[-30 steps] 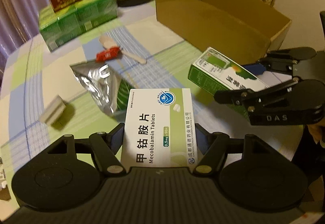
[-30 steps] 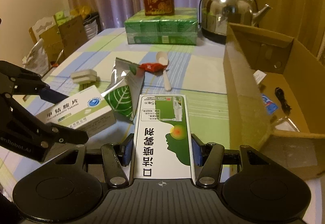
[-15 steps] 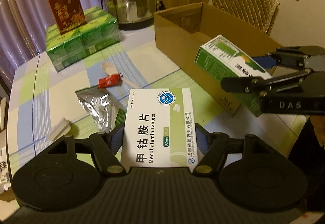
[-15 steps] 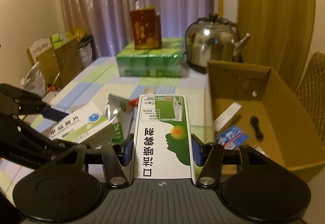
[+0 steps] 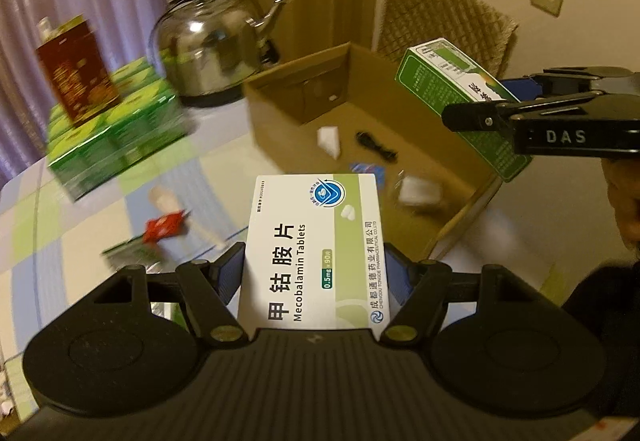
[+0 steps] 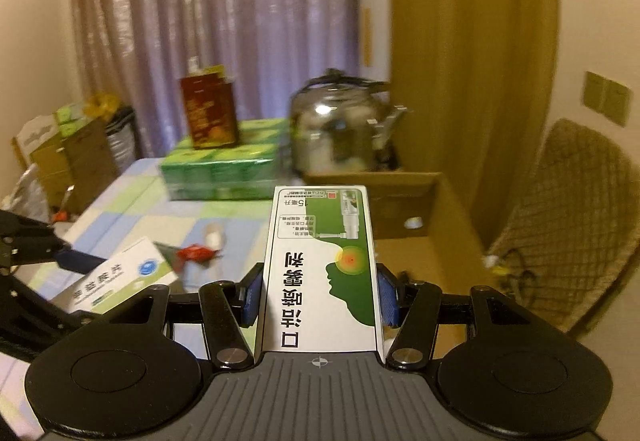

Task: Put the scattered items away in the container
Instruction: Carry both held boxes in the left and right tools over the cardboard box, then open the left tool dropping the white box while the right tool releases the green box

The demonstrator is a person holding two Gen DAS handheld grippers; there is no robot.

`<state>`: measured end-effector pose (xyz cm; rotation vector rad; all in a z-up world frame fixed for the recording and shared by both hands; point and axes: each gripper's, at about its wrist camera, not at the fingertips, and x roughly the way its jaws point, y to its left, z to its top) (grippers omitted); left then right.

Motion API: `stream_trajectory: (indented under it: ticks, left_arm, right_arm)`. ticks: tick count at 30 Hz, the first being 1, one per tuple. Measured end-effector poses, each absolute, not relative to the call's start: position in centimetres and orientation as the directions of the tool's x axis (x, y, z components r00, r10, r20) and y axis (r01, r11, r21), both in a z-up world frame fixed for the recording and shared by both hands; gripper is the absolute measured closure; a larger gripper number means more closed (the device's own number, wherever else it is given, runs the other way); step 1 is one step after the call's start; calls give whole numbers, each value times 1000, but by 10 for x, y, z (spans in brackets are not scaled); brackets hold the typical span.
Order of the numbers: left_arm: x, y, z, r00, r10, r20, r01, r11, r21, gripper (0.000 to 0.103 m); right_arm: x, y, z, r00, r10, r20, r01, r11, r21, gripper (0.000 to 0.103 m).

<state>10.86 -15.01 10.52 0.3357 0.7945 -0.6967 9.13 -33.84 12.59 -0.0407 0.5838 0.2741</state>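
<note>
Purple curtains and a wooden door back a desk (image 5: 100, 209) covered in a pale checked cloth, where a steel kettle (image 5: 208, 49), a stack of green packs (image 5: 116, 133) and a dark red box (image 5: 76, 69) stand at the far side.

Both grippers are loaded. The left gripper (image 5: 314, 273) has its jaws pinching the white Mecobalamin tablet box (image 5: 314, 241) across its two long edges, printed face up. The box's long axis runs straight forward along the fingers, and its far end points toward the near corner of the open cardboard carton (image 5: 416, 145). The right gripper (image 6: 320, 293) has its jaws pressed onto the green-and-white spray box (image 6: 320, 265) in the same way, across its narrow width, long axis forward, far end aimed at the carton's interior.

Both boxes look like thin printed card, probably light and fairly stiff but crushable, so a squeeze on the long edges near the middle seems the sensible hold, firm enough to stop the glossy card from slipping without denting it. Held flat and lengthwise, each should slide nose-first over the carton wall and drop cleanly once released.

Small items already lie on the carton floor, among them a white packet (image 5: 328, 139) and a black cable (image 5: 376, 145). On the desk, a red wrapper (image 5: 164, 227) and a pale spoon (image 5: 180, 213) wait to be collected; motion blur hides finer detail.
</note>
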Motion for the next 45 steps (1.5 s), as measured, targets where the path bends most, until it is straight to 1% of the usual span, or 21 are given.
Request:
stream_trajectory:
  ticks: [8, 17, 20, 23, 30, 36, 42, 45]
  left_arm:
    - [137, -223, 113, 457, -511, -728, 722, 691, -31, 36]
    - [184, -284, 94, 413, -534, -738, 721, 686, -94, 36]
    - [197, -294, 82, 384, -543, -747, 717, 685, -130, 36]
    - [206, -303, 68, 370, -534, -760, 711, 689, -138, 36]
    - [218, -315, 45, 370, -503, -781, 712, 694, -110, 36]
    - [223, -320, 36, 367, -493, -789, 717, 691, -98, 36]
    - [229, -323, 30, 361, -481, -799, 706, 701, -103, 36]
    - [228, -320, 32, 374, -487, -789, 703, 704, -102, 36]
  right_arm:
    - [119, -401, 114, 784, 179, -594, -189, 981, 46, 50]
    - [153, -427, 78, 740, 188, -645, -191, 979, 66, 50]
    - [163, -429, 68, 727, 191, -659, -193, 979, 70, 50]
    - [170, -431, 61, 718, 192, -669, -198, 978, 68, 50]
    - [181, -427, 48, 694, 186, -696, -224, 974, 37, 50]
    - [188, -424, 38, 673, 174, -719, -232, 972, 18, 50]
    - [190, -423, 35, 669, 168, -724, -234, 972, 9, 50]
    - [191, -422, 35, 667, 168, -725, -235, 972, 10, 50]
